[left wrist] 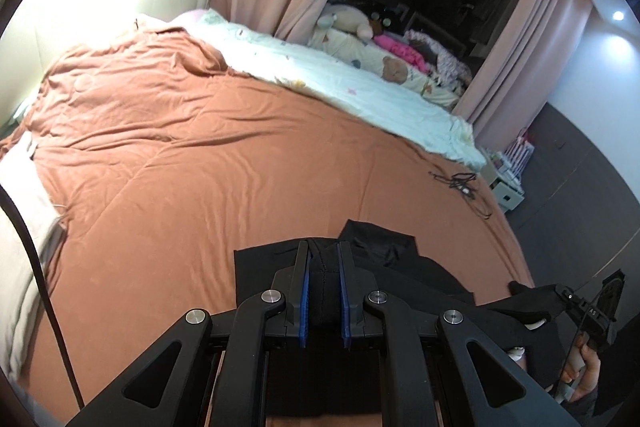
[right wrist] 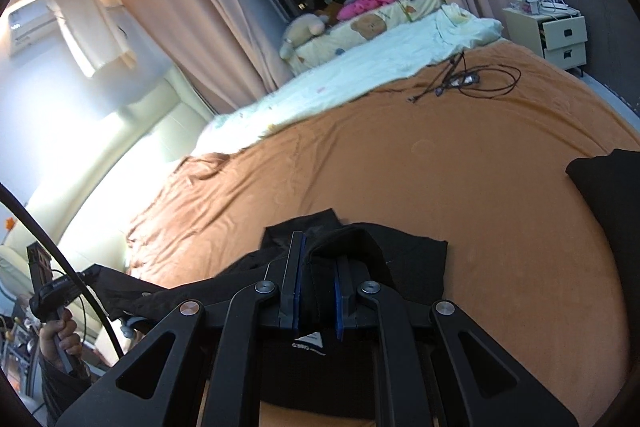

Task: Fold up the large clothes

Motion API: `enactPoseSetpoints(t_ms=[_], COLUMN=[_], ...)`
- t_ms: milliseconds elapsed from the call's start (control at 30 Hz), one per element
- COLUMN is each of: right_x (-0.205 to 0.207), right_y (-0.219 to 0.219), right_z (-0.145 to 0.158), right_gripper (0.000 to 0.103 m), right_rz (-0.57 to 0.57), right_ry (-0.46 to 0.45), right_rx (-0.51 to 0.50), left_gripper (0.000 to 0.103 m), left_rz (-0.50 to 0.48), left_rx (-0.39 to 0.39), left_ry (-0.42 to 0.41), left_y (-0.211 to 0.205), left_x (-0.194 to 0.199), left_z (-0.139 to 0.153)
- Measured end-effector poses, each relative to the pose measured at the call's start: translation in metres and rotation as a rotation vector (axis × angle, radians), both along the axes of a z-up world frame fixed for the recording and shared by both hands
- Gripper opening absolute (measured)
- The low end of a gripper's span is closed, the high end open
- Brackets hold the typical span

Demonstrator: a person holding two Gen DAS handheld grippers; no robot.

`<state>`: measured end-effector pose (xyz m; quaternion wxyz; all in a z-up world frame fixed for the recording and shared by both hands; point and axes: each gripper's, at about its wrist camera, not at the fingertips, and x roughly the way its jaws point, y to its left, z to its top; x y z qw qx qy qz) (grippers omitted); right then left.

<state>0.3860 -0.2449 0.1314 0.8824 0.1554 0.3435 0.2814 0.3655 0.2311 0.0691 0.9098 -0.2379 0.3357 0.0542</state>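
A large black garment (left wrist: 404, 267) hangs between both grippers at the near edge of the orange-brown bed cover (left wrist: 200, 155). My left gripper (left wrist: 323, 251) is shut on a bunched fold of its waist edge. My right gripper (right wrist: 320, 247) is shut on another part of the same garment (right wrist: 400, 259), with a small white label (right wrist: 310, 341) showing below the fingers. The garment's loose end lies on the cover in front of both grippers. The right gripper also shows in the left wrist view (left wrist: 560, 297), at the far right.
A pale quilt (left wrist: 340, 75) and soft toys (left wrist: 352, 19) lie along the far side by the pink curtains. A tangled black cable (right wrist: 464, 79) lies on the cover. Another black cloth (right wrist: 608, 195) sits at the right. A bedside cabinet (right wrist: 560, 35) stands beyond. Grey pillows (left wrist: 24, 227) lie on the left.
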Motion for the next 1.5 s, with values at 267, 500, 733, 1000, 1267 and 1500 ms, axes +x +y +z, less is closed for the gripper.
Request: enactPoseSetpoints(t_ms=[267, 500, 733, 1000, 1267, 1500], right_x=[0.077, 0.125, 0.151, 0.138, 0.111, 0.120], right_y=[0.042, 0.084, 0.100, 0.111, 0.132, 0.142], right_z=[-0.032, -0.054, -0.050, -0.039, -0.054, -0.079], right_gripper=[0.009, 0.011, 0.069, 0.075, 0.075, 0.074], right_rz=[-0.062, -0.101, -0.113, -0.099, 0.016, -0.009], right_ry=[0.140, 0.229, 0.231, 0.198, 0.237, 0.274], right_rx=[-0.068, -0.091, -0.089, -0.222, -0.467, -0.595], left_gripper=[0.012, 0.015, 0.078, 0.079, 0.079, 0.065], left_rz=[-0.013, -0.006, 0.015, -0.021, -0.066, -0.069], left_rx=[0.000, 0.017, 0.029, 0.086, 0.157, 0.218], left_ry=[0.105, 0.204, 0.195, 0.277, 0.418, 0.516], left_y=[0.013, 0.025, 0.034, 0.031, 0.022, 0.022], left_x=[0.078, 0.132, 0.146, 0.133, 0.101, 0.099], left_z=[-0.058, -0.118, -0.130, -0.149, -0.188, -0.223])
